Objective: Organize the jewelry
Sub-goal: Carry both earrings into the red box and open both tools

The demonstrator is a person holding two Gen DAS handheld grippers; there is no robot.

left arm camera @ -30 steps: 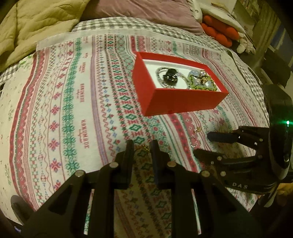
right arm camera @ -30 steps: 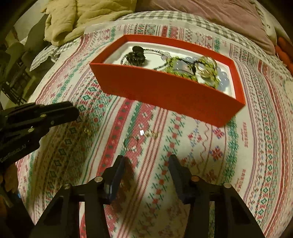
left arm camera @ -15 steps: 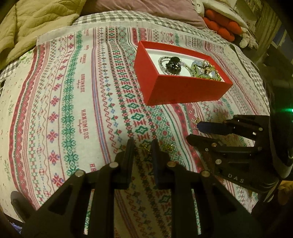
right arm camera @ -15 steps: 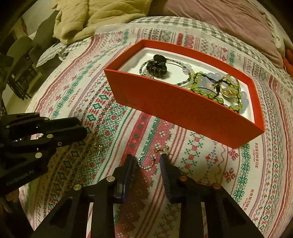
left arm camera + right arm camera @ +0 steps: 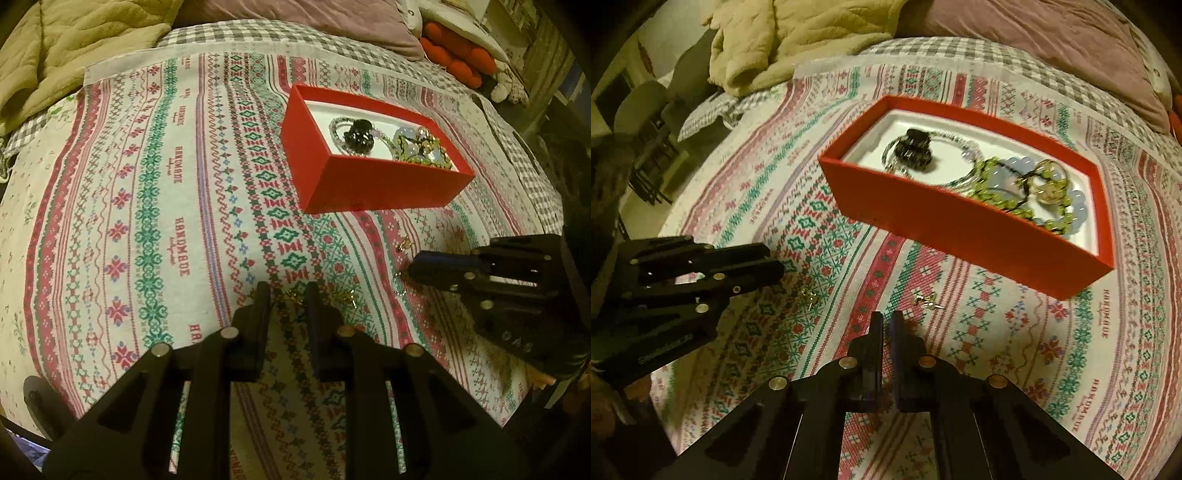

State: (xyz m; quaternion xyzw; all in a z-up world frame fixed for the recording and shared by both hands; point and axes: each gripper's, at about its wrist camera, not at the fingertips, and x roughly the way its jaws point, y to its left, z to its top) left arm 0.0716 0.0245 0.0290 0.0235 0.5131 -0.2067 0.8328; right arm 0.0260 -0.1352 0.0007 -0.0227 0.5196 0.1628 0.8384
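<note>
A bed (image 5: 44, 74) with a beige quilt and mauve pillow carries a white cloth cross-stitched in red and green bands (image 5: 147, 206), which serves as a flat, pale working ground against which small metal pieces show up. On the cloth stands an open red rectangular cardboard box with a white liner (image 5: 960, 236), lidless so that pieces can be dropped in from above; it already holds a clear-bead bracelet with a black faceted cluster (image 5: 914, 147) at one end and a tangle of green and pale-blue bead bracelets with a gold ring-like piece (image 5: 1034, 188) at the other. The loose jewelry lies on the cloth just in front of the box. The left tool (image 5: 288, 299) rests low with its jaws slightly apart around a small gold earring (image 5: 291, 295), not yet clamped. The right tool (image 5: 885, 325) has its jaws nearly together; whether the thin wire hoop is pinched between them cannot be told. A second small gold earring (image 5: 927, 300) lies just beyond its tips, and another gold piece (image 5: 809, 295) sits near the left tool.
</note>
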